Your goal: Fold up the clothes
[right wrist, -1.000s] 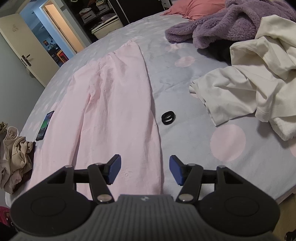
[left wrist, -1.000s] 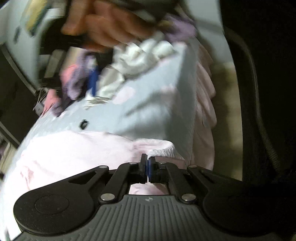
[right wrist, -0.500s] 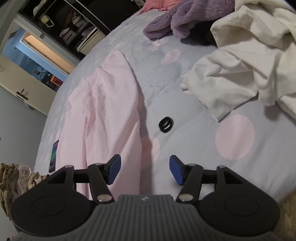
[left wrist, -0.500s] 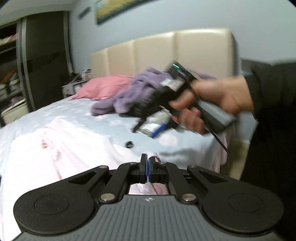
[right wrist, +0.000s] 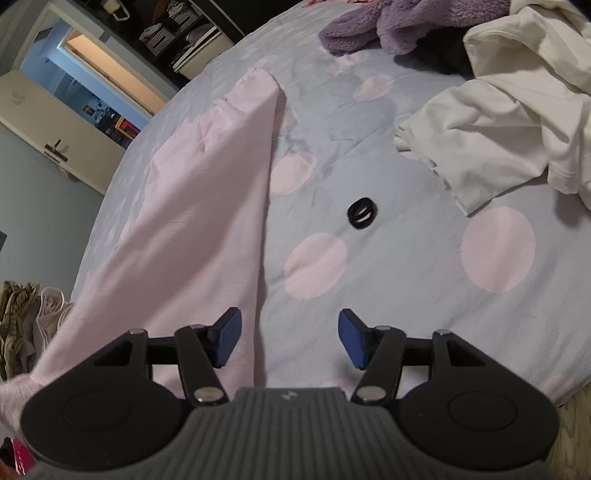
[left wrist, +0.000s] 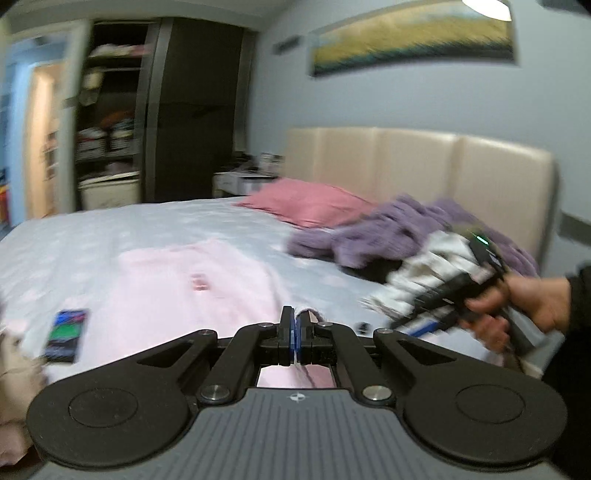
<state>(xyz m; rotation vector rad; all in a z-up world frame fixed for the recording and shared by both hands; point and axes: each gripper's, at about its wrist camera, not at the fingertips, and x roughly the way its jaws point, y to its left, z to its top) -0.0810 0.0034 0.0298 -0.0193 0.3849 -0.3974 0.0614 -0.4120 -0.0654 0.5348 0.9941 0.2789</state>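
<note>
A pale pink garment (left wrist: 177, 284) lies stretched along the bed, also in the right wrist view (right wrist: 207, 206). My left gripper (left wrist: 295, 332) is shut on the near edge of this pink garment, with a bit of cloth showing beside the pads. My right gripper (right wrist: 290, 338) is open and empty, hovering over the sheet just right of the garment's edge. In the left wrist view the right gripper (left wrist: 443, 295) shows at the right, held in a hand.
A black hair tie (right wrist: 362, 213) lies on the dotted sheet (right wrist: 406, 258). A white garment (right wrist: 509, 110) and a purple fleece (right wrist: 399, 22) lie at the right. A phone (left wrist: 66, 334) rests on the bed at left. A pink pillow (left wrist: 310, 203) is near the headboard.
The left gripper has swung up and levelled while holding the pink cloth, pulling the garment's near part leftward and off the sheet. The right gripper moved closer to the bed.
</note>
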